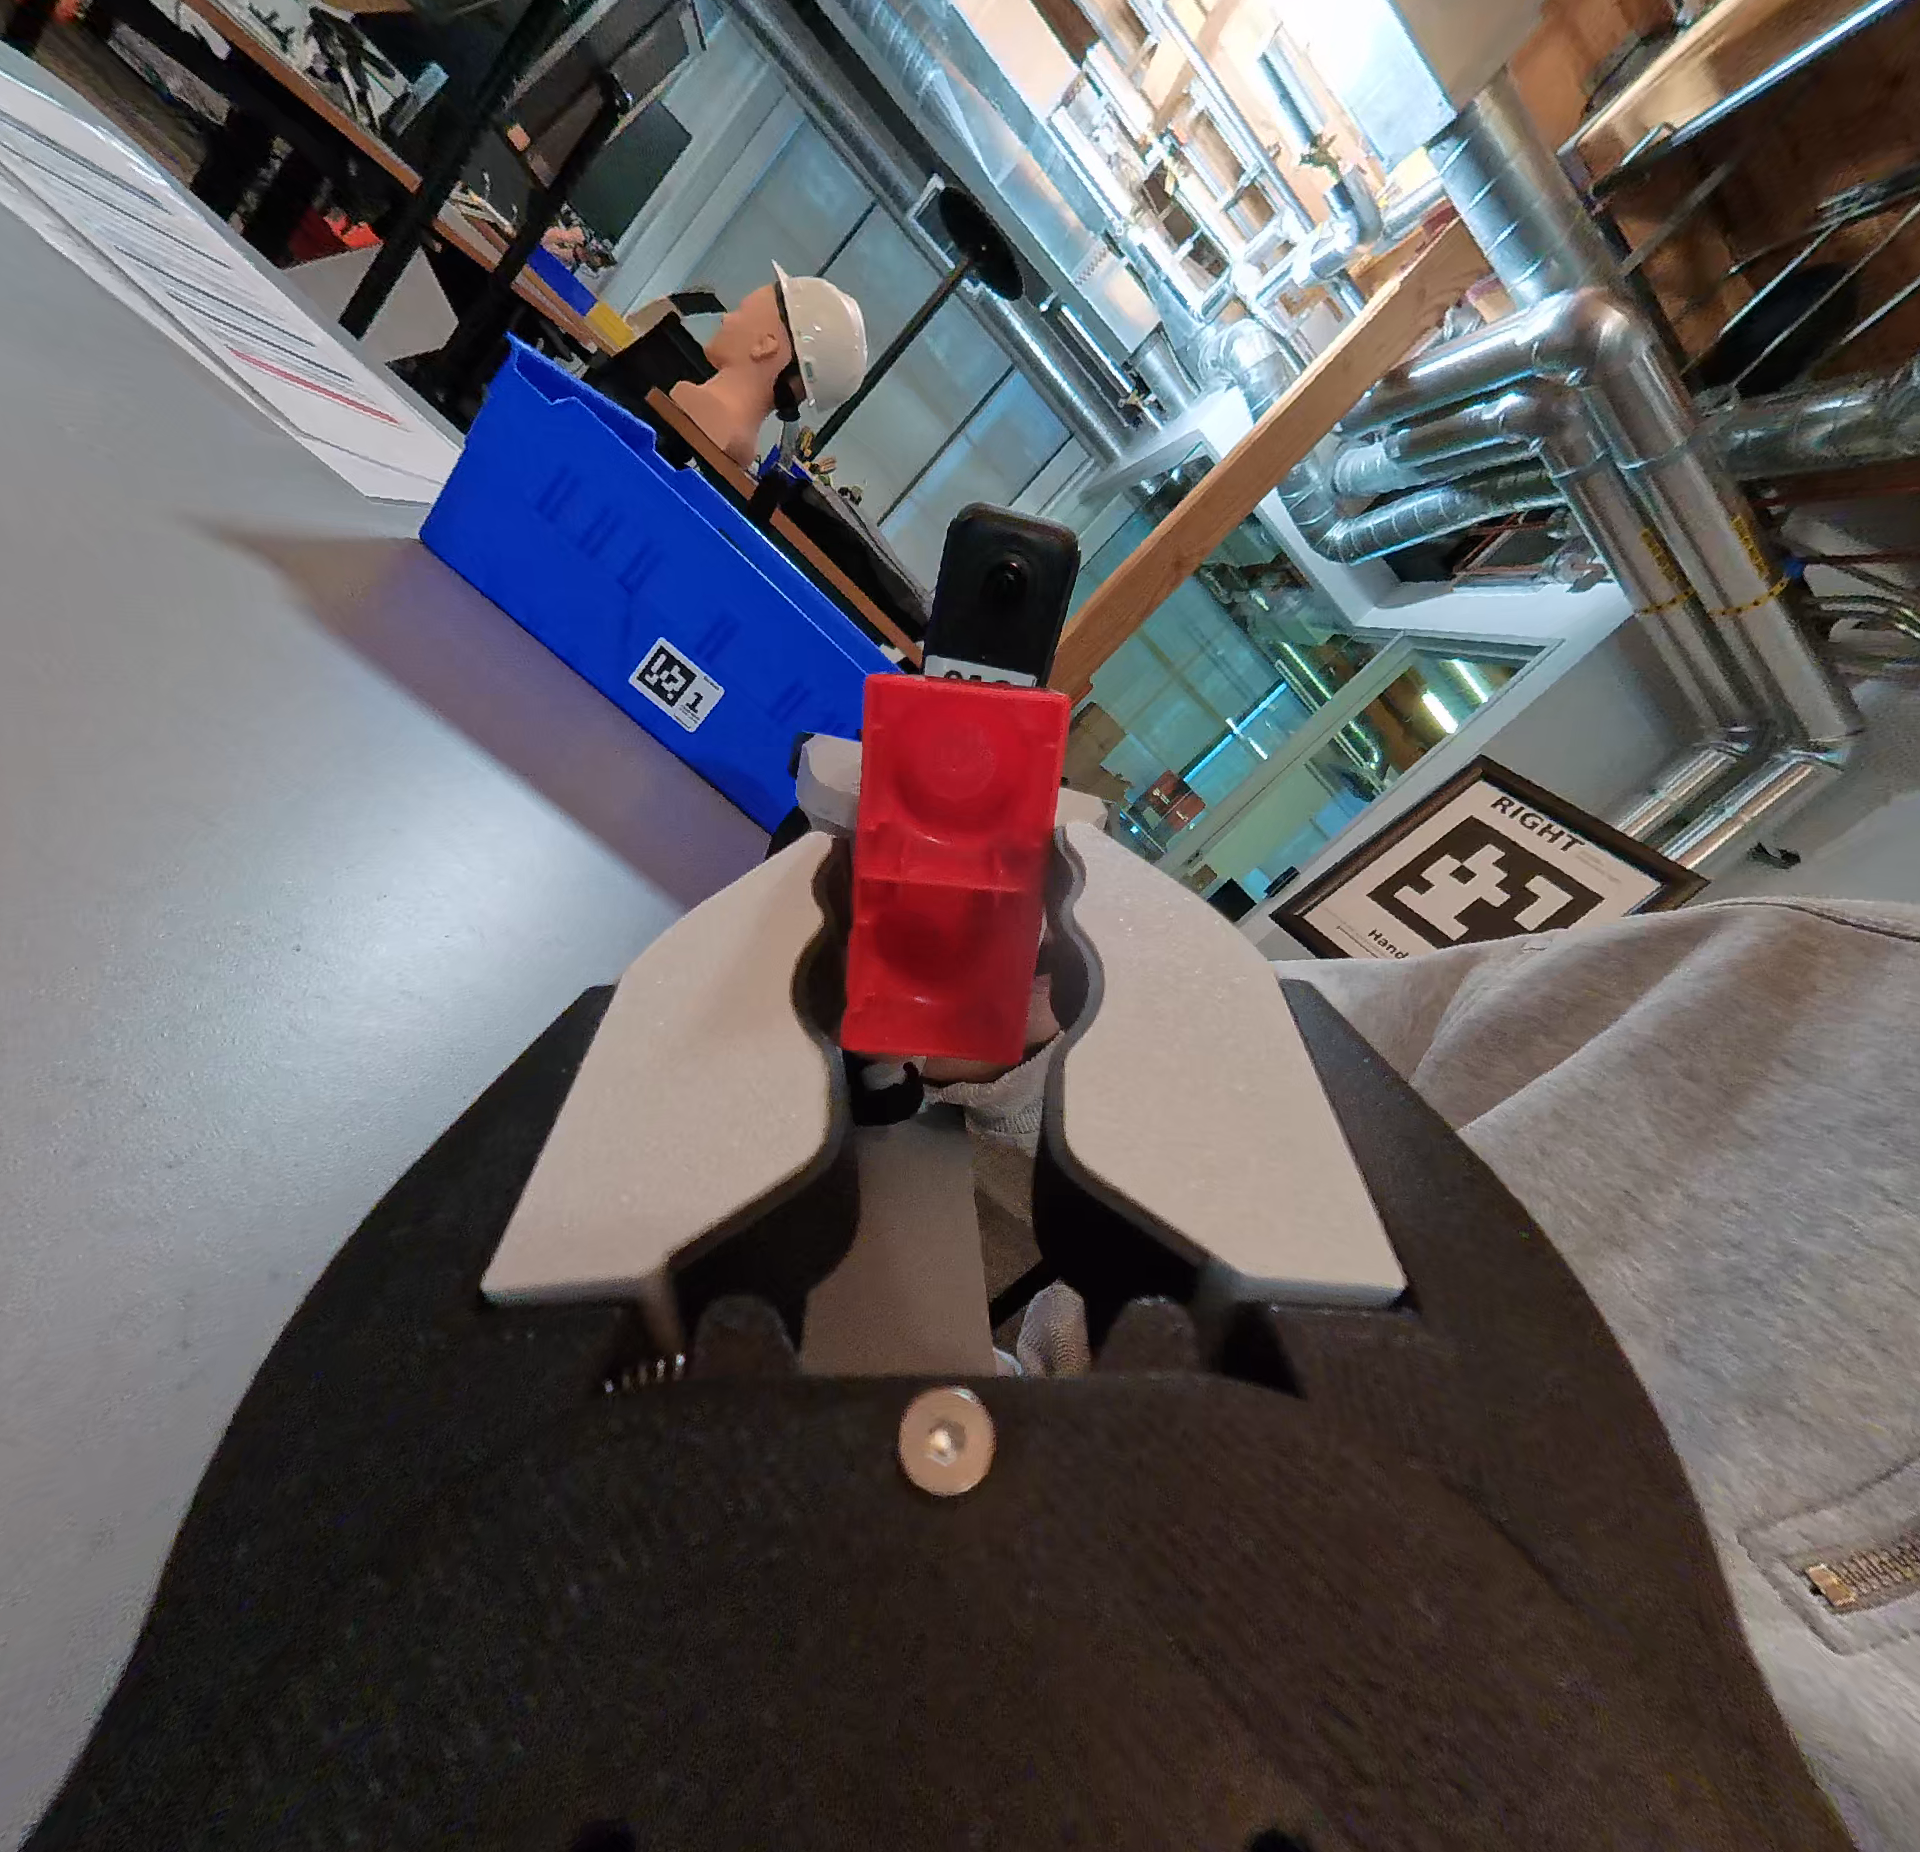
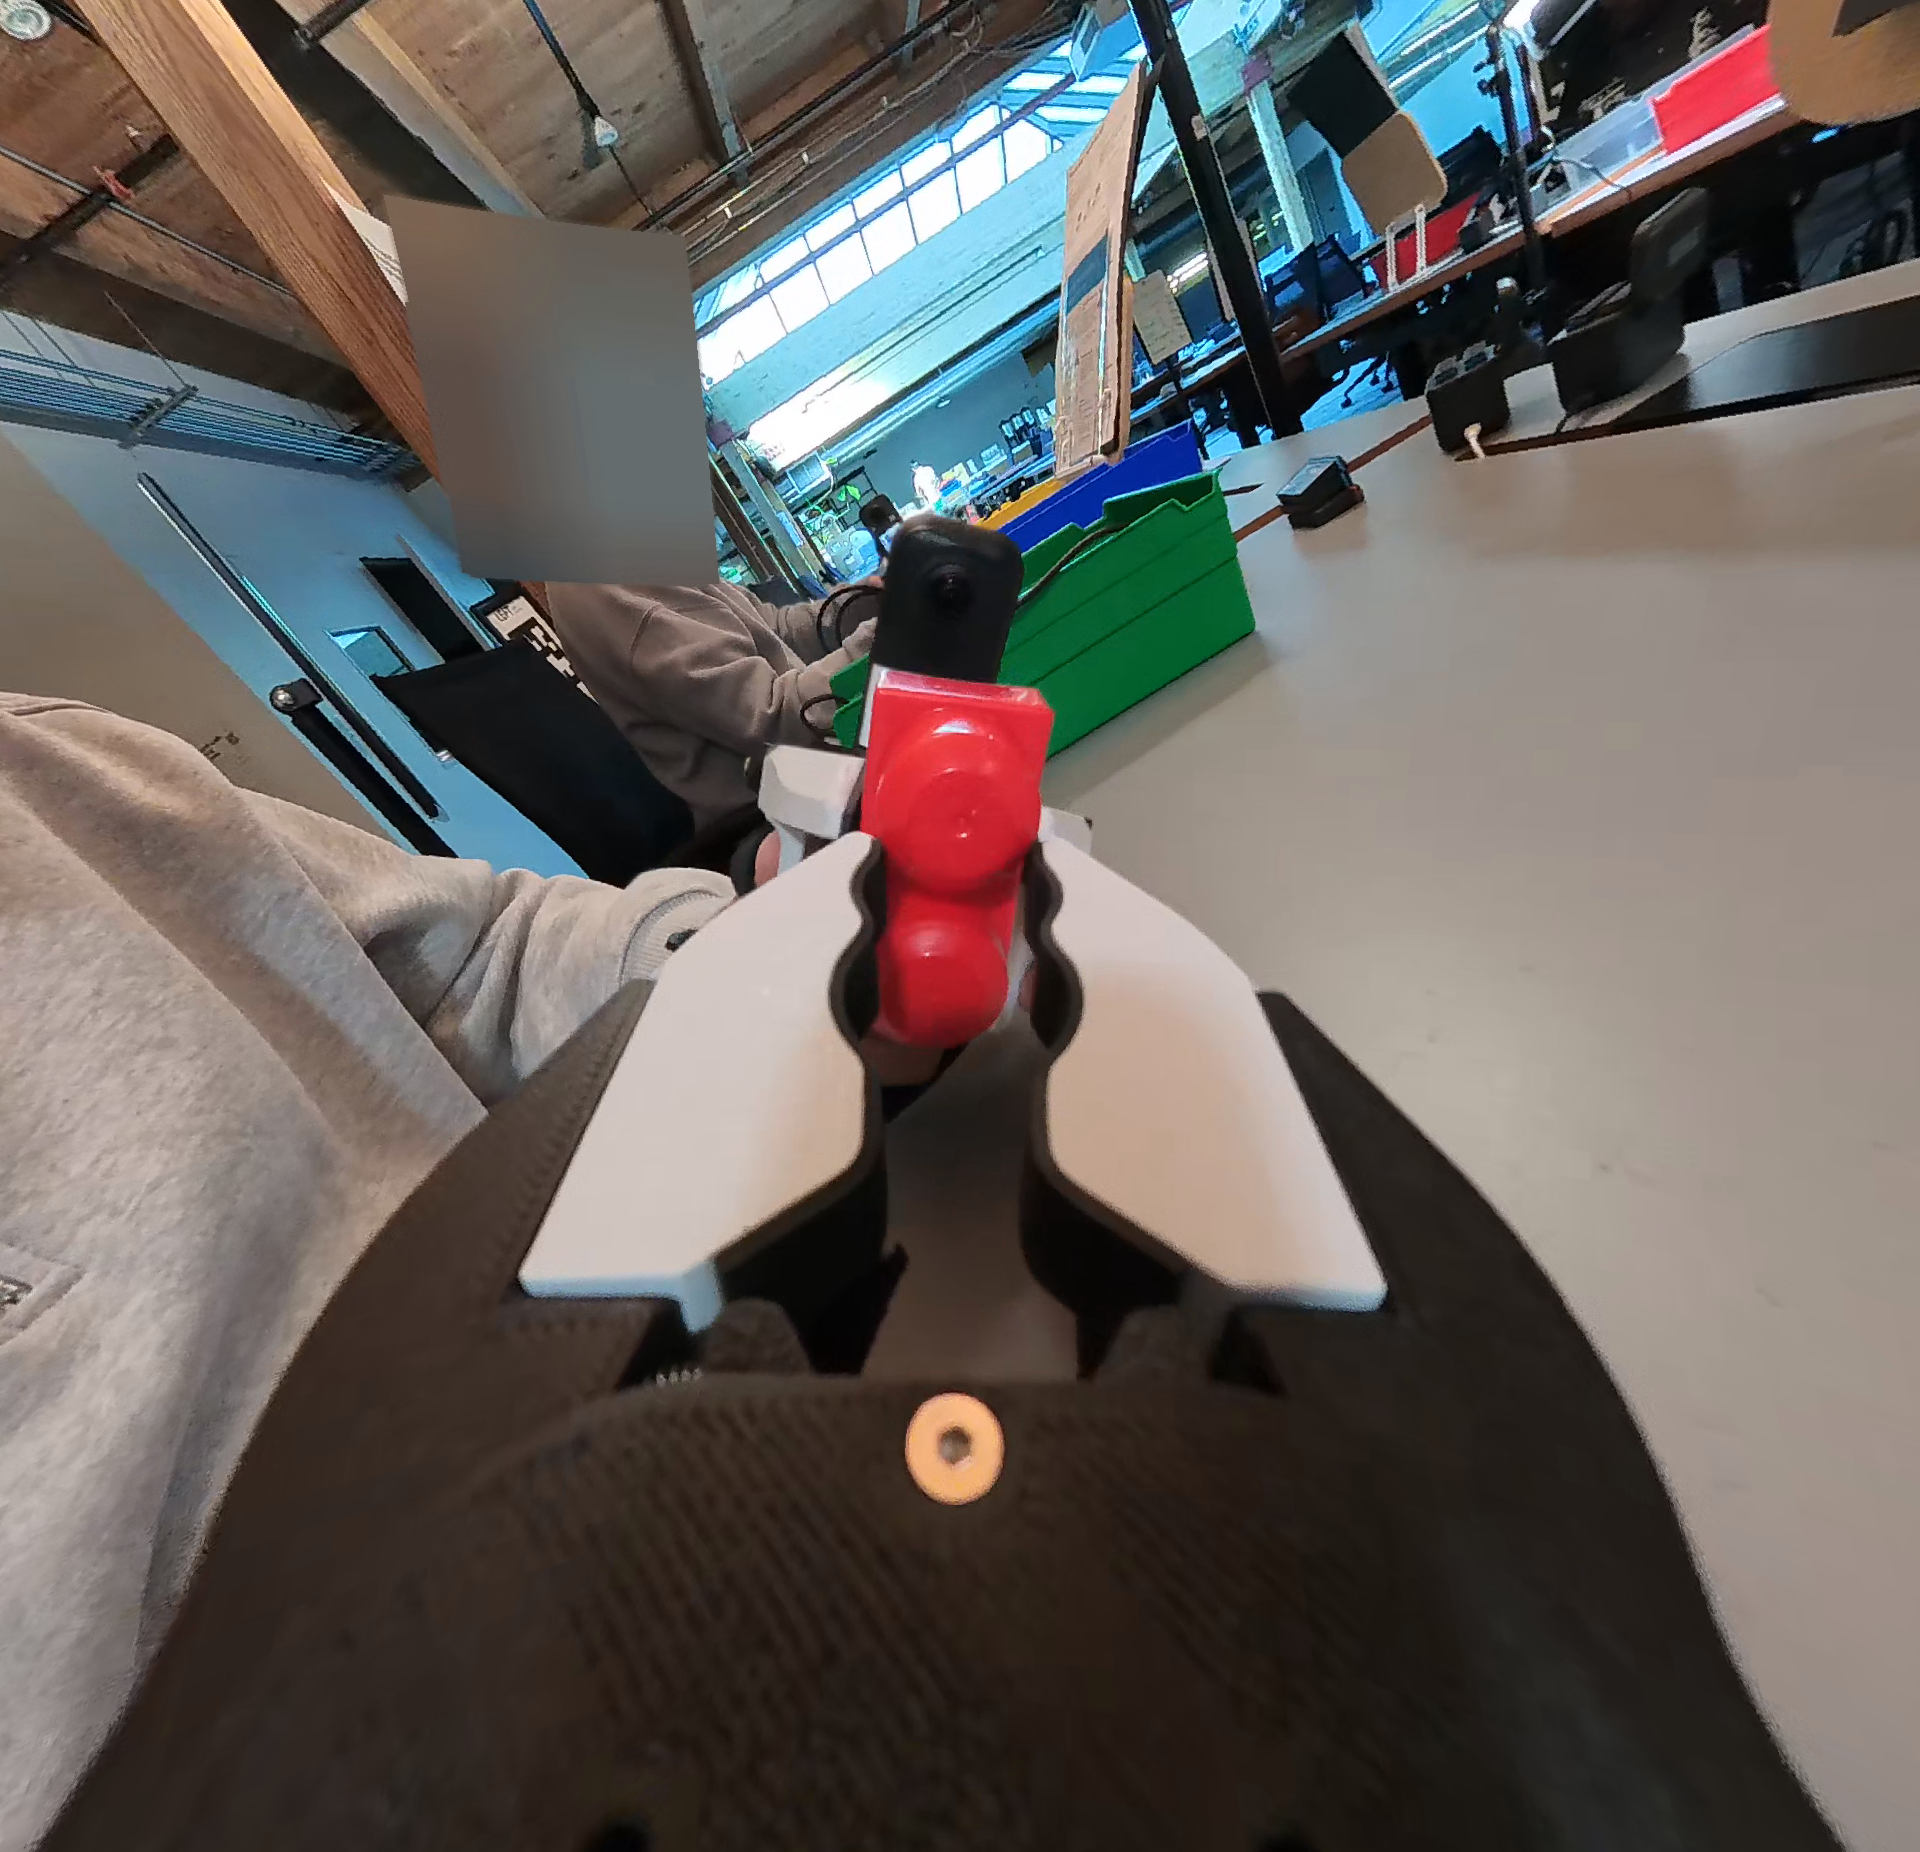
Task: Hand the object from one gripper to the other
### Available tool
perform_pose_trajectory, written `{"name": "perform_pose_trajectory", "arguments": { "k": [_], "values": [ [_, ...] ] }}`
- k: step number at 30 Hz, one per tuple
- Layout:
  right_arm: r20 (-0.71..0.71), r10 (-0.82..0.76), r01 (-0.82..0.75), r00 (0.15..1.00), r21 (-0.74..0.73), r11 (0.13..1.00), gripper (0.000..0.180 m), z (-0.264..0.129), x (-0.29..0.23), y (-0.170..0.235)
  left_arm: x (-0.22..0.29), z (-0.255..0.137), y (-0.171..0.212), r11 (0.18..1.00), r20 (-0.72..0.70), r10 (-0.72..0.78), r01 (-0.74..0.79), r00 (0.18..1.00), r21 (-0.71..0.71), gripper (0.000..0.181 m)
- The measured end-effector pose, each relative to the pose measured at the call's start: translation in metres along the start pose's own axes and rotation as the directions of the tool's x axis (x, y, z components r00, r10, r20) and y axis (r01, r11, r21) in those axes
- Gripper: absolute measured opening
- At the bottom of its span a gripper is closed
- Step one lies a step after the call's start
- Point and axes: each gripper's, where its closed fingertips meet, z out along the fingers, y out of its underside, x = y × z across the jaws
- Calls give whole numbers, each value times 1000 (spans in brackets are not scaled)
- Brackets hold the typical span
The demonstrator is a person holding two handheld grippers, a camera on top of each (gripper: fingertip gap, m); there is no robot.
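A red toy brick (image 1: 951,867) is held up in the air between both grippers, which face each other. In the left wrist view, my left gripper (image 1: 945,867) has its grey fingers closed against the brick's sides. The right gripper's finger (image 1: 826,779) and black camera (image 1: 1003,587) show behind the brick. In the right wrist view the brick (image 2: 951,846) shows its two round studs. My right gripper (image 2: 951,867) is closed snugly on it. The left gripper's white fingers (image 2: 805,794) and camera (image 2: 945,597) show behind it.
A grey table (image 1: 208,867) lies below, with a blue bin (image 1: 623,576) and a paper sheet (image 1: 187,275) on it. The right wrist view shows a green bin (image 2: 1132,597) and small black boxes (image 2: 1320,488) on the table (image 2: 1558,867). A grey sleeve (image 1: 1662,1179) is close by. The tips of both grippers are at nearly the same place.
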Motion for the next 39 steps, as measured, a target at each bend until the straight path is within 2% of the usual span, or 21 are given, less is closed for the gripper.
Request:
{"name": "perform_pose_trajectory", "arguments": {
  "k": [3, 5, 15, 20, 23, 25, 27, 30, 32, 33, 35, 39],
  "values": [
    [8, 14, -14, 1000, 2, 1000, 26, -1, -1, -2, 1, 0, 0, 1000, -5, -2, 2, 1000, -2, 38],
    [17, 31, -31, 999, 21, 999, 26, -3, -1, -6, 0, 1, 0, 1000, 3, 3, -3, 1000, 2, 54],
    [0, 54, -54, 999, 62, 997, 25, -14, 5, -19, -6, -2, -2, 1000, 11, -19, 19, 1000, 15, 65],
    [-65, -59, 62, 996, 59, 996, 26, -19, -12, -49, -7, -4, -4, 999, 4, -31, 31, 1000, 25, 64],
    [-195, -176, 184, 965, 23, 983, 25, -43, -17, -89, -7, -3, -1, 1000, 9, -12, 12, 1000, 4, 63],
    [-365, -281, 278, 887, -62, 958, 25, -78, -4, -119, -7, -2, 3, 1000, 11, 4, -3, 1000, -17, 63],
    [-566, -356, 321, 743, -164, 933, 25, -133, 18, -146, -6, -1, 6, 999, 12, 20, -20, 1000, -37, 62],
    [-806, -393, 273, 442, -297, 915, 25, -239, 59, -165, -4, 2, 11, 996, 11, 54, -53, 998, -69, 61],
    [-885, -406, 199, 229, -366, 909, 26, -311, 84, -161, -4, 4, 16, 993, 12, 76, -75, 997, -97, 61],
    [-901, -407, 158, 150, -384, 910, 26, -341, 93, -156, -4, 5, 18, 990, 14, 87, -85, 996, -110, 60],
    [-914, -399, 73, 68, -395, 916, 26, -381, 107, -139, -4, 7, 23, 986, 15, 102, -99, 995, -134, 60],
    [-906, -424, -100, -4, -422, 901, 26, -416, 128, -110, -3, 10, 29, 982, 8, 109, -106, 994, -158, 57]
  ]
}}
